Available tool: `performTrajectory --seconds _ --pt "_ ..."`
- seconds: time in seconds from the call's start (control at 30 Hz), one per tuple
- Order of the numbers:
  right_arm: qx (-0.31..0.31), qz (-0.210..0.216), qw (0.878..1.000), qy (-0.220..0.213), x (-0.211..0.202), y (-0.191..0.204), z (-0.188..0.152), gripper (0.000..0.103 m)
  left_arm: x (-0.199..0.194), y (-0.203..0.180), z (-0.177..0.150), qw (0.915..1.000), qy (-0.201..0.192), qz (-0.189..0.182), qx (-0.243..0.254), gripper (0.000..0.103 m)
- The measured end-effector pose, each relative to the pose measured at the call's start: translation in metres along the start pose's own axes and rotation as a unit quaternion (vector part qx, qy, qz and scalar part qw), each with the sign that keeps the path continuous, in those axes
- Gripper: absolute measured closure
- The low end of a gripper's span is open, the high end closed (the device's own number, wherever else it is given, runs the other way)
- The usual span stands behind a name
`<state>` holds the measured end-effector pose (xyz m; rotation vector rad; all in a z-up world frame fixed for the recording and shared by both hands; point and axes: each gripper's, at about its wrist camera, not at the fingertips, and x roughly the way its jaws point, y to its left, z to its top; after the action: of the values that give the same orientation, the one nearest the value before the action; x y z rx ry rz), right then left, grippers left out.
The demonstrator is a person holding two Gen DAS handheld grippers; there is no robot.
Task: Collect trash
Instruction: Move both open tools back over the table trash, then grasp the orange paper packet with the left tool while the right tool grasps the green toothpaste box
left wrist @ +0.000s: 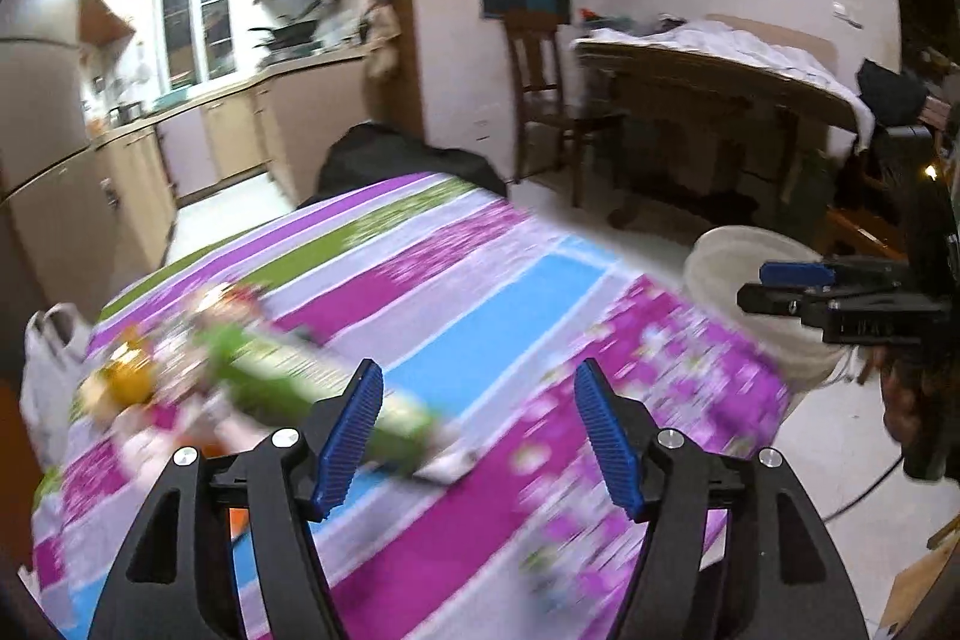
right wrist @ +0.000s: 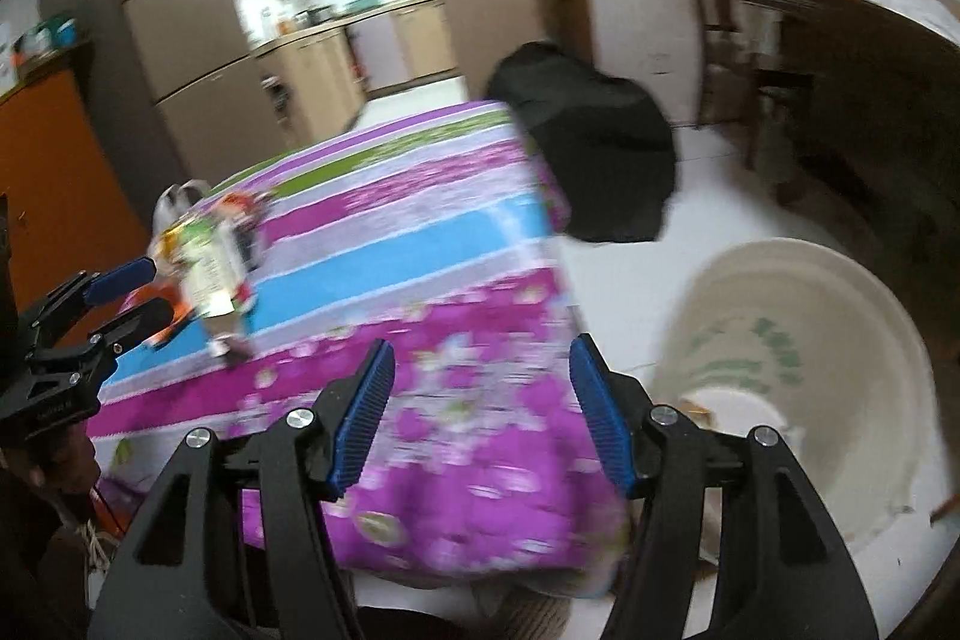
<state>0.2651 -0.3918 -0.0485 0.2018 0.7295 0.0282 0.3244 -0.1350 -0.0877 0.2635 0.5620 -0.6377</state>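
Both black grippers, left (left wrist: 478, 427) and right (right wrist: 482, 415), gaped empty while crumpled colourful wrappers (left wrist: 240, 376) awaited the round cream plastic bin (right wrist: 798, 376).

Table with trash at left, bin on the floor at right

A pile of wrappers (left wrist: 252, 376), too blurred to sort, lies on the left part of the table (left wrist: 480, 280); the bin (right wrist: 798, 370) stands on the floor just right of it, a dark bag (right wrist: 594, 160) behind the table's far end.
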Motion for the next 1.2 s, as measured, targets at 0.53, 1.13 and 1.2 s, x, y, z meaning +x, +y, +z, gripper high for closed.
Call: performTrajectory --seconds 0.53,1.13,1.2 --pt "-0.167 0.189 0.963 0.094 0.098 0.146 0.047 0.045 -0.034 0.125 -0.061 0.9983 0.043 0.032 0.023 0.03" --pt "-0.261 0.161 0.946 0.109 0.133 0.188 0.039 0.069 0.047 0.121 -0.057 0.9918 0.122 -0.028 0.027 0.058" --pt "-0.253 0.162 0.948 0.102 0.129 0.186 0.038 0.07 0.045 0.122 -0.059 0.9918 0.12 -0.038 0.022 0.058"
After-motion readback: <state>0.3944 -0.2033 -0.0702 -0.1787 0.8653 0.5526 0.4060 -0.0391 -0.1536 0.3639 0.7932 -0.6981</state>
